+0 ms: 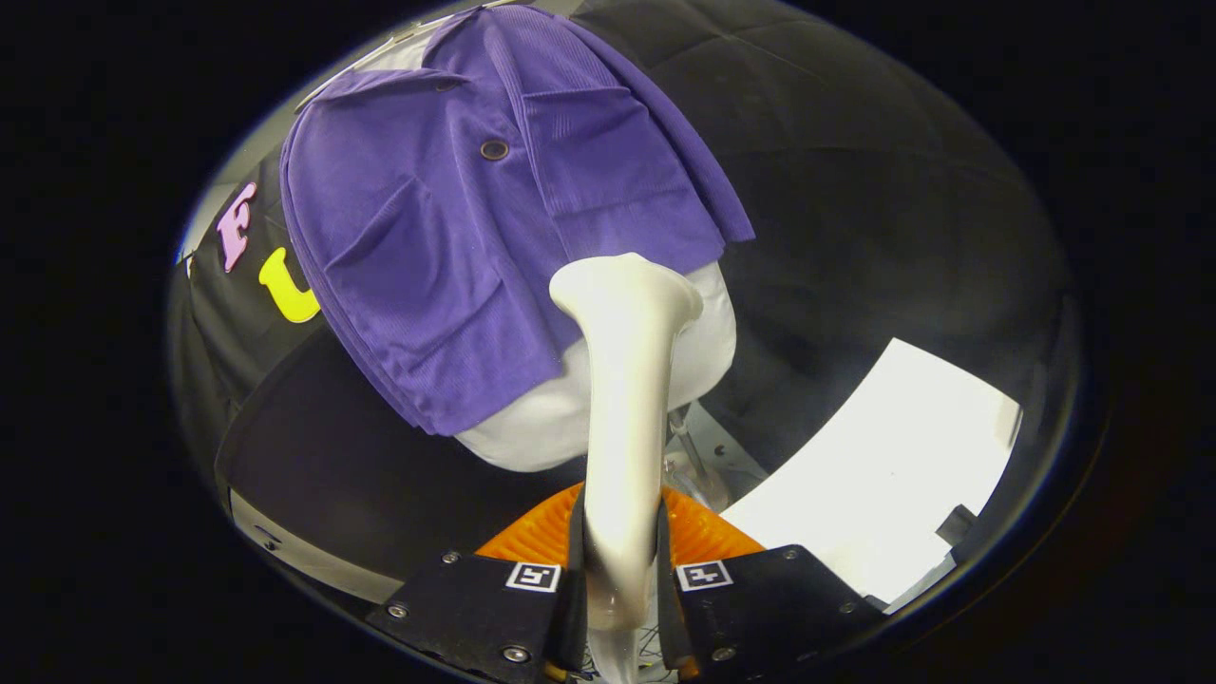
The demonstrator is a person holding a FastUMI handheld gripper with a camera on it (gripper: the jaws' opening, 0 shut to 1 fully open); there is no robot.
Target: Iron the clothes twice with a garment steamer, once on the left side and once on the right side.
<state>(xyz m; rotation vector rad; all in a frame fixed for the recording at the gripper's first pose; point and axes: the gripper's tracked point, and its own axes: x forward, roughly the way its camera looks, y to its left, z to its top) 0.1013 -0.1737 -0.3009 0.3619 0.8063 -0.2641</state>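
We find the fingers clamped on the white garment steamer, its head at the lower right hem of the purple shirt, upper centre of frame. We cannot tell which pass is complete.

My gripper is full: both fingers clamp the white steamer, so nothing else fits between them. Straight ahead the steamer's flared head sits against the lower hem of the purple shirt, which blocks the way forward. The white form bulges below the hem, close on both sides of the steamer's neck. A thin metal stand rises just right of the neck. Farther right, over the white sheet, I have open room. Left, dark cloth lies low.
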